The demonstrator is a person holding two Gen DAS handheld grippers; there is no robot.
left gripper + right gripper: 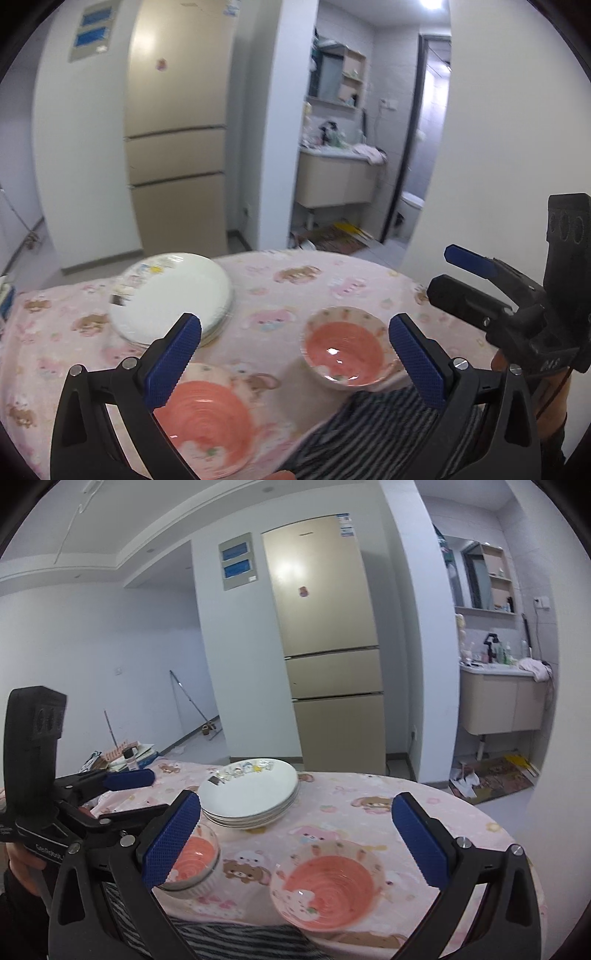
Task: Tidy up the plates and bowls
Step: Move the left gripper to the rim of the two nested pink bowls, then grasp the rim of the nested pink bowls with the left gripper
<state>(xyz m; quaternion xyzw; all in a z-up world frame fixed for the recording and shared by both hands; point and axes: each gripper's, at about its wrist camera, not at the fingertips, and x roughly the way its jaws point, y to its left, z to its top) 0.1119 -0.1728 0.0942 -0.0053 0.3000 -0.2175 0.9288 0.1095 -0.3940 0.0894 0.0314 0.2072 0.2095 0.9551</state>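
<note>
Hovering: both claws hang spread and empty above the worktop (369,786).
Left claw (295,334): jaws wide apart, holding nothing.
Right claw (295,814): jaws wide apart, holding nothing.
Plates: white plate stack (251,794) at centre of the right view, beyond both bowls.
Bowls: right bowl (327,884) at lower centre; left bowl (194,862) at lower left.
Key relation: right bowl lies below and just ahead of the right claw, likely the nearer hand.
</note>
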